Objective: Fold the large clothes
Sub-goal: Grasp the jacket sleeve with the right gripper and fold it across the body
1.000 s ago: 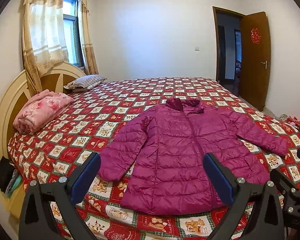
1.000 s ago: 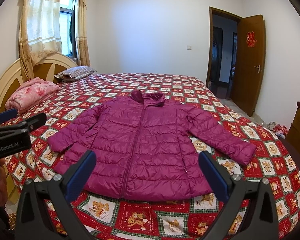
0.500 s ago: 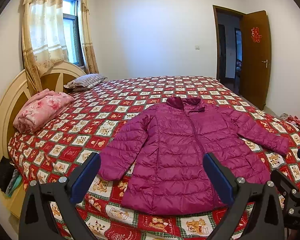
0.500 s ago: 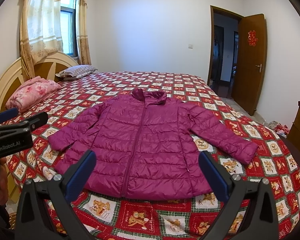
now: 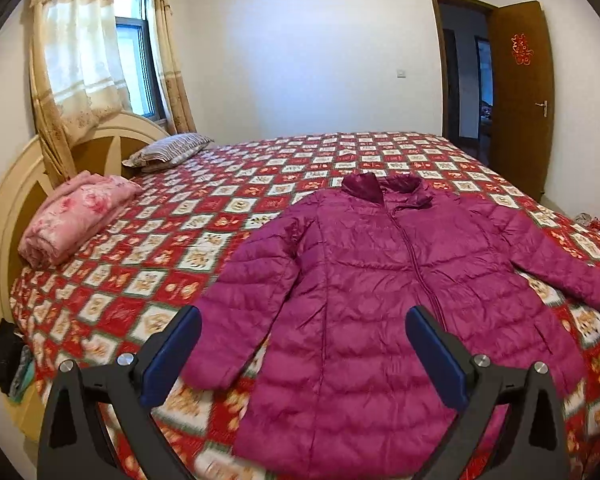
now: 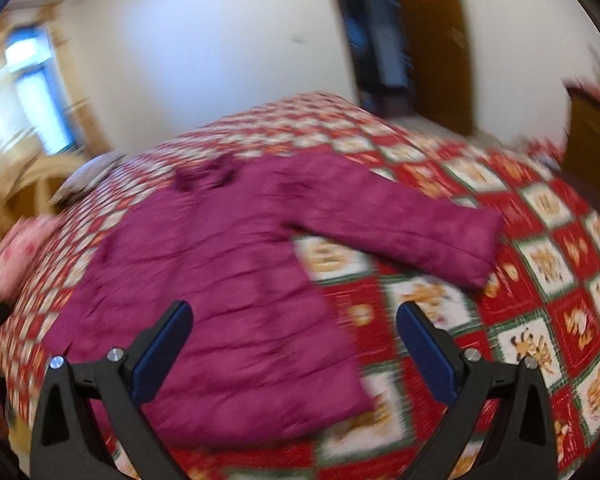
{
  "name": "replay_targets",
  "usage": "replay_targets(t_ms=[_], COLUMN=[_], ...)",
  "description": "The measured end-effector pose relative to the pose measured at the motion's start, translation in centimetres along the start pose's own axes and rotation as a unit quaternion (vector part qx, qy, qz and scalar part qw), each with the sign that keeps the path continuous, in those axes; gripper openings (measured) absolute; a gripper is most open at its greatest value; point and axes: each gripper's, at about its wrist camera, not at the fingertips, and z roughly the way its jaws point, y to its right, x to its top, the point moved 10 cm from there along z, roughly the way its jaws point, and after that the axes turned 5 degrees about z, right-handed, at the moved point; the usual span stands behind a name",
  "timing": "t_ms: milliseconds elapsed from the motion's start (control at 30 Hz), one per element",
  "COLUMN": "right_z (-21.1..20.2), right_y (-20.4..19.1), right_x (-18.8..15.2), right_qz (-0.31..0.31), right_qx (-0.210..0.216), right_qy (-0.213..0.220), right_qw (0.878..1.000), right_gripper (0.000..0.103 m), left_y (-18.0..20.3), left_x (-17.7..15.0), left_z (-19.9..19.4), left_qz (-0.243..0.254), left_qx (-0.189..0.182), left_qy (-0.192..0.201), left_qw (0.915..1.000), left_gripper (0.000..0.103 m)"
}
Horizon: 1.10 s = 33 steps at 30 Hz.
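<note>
A magenta quilted puffer jacket [image 5: 380, 292] lies flat and face up on the bed, zipped, collar toward the far side, both sleeves spread out. My left gripper [image 5: 302, 356] is open and empty, hovering above the jacket's near left hem and left sleeve cuff. The jacket also shows in the blurred right wrist view [image 6: 236, 280], with its right sleeve [image 6: 412, 232] stretched out. My right gripper [image 6: 294, 350] is open and empty, above the jacket's lower right edge.
The bed has a red, white and green patterned cover [image 5: 204, 216]. A folded pink blanket [image 5: 76, 216] and a striped pillow [image 5: 172, 152] lie by the cream headboard [image 5: 12, 208]. A brown door [image 5: 520, 96] stands open on the right. A wooden cabinet [image 6: 592, 128] stands to the right.
The right gripper has swung quickly to the right and tilted, so its view is blurred and now centres on the jacket's right side. The left gripper has moved a little closer to the jacket.
</note>
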Motion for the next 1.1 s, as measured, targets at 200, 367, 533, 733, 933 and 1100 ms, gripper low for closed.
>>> replay_targets(t_ms=[200, 367, 533, 733, 933, 1100], right_z=[5.2, 8.0, 7.9, 6.1, 5.8, 5.0], right_y=[10.2, 15.7, 15.4, 16.8, 17.6, 13.4], right_x=[3.3, 4.9, 5.5, 5.5, 6.0, 8.9], right_qz=[0.091, 0.147, 0.127, 0.107, 0.11, 0.061], right_qx=[-0.092, -0.129, -0.108, -0.117, -0.136, -0.14], right_qy=[-0.014, -0.023, -0.021, 0.004, 0.012, 0.048], right_qw=[0.992, 0.98, 0.986, 0.987, 0.985, 0.987], right_gripper=[0.094, 0.077, 0.024, 0.013, 0.013, 0.013], left_y=[1.8, 2.1, 1.1, -0.9, -2.5, -3.9], left_x=[-0.1, -2.1, -3.4, -4.3, -3.9, -3.2], left_z=[7.8, 12.8, 15.2, 16.5, 16.1, 16.3], left_qz=[-0.007, -0.01, -0.005, 0.014, 0.007, 0.0], left_qx=[-0.001, 0.017, 0.046, 0.073, 0.055, 0.044], left_qy=[-0.031, -0.07, -0.086, -0.097, -0.095, -0.112], left_qw=[0.9995, 0.9974, 0.9952, 0.9925, 0.9939, 0.9927], left_gripper=[0.102, 0.102, 0.102, 0.102, 0.102, 0.102])
